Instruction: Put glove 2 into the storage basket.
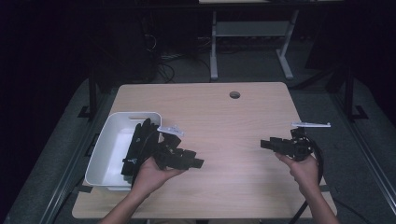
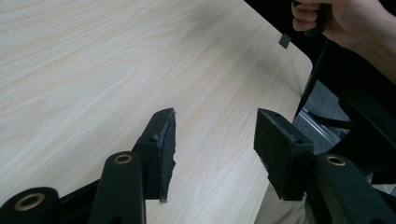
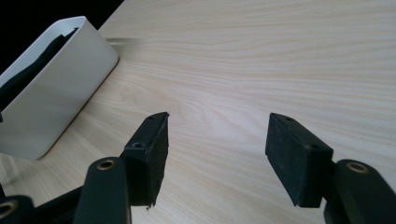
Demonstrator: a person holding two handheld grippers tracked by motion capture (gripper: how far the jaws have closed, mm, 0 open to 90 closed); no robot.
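My left gripper (image 1: 200,163) is held low over the light wooden table (image 1: 224,116), just right of a white bin (image 1: 105,149), and points right. In the left gripper view its jaws (image 2: 215,140) stand open with bare wood between the pads. My right gripper (image 1: 264,144) sits over the table's right part and points left toward the bin. Its jaws (image 3: 217,144) are open too, with nothing between them. Black items (image 1: 140,142) lie in the bin; what they are I cannot tell.
The bin's white wall (image 3: 60,88) is at the left in the right gripper view. A cable hole (image 1: 235,94) is at the table's far side. The other hand (image 2: 341,18) and the table's rounded corner (image 2: 303,58) appear in the left gripper view.
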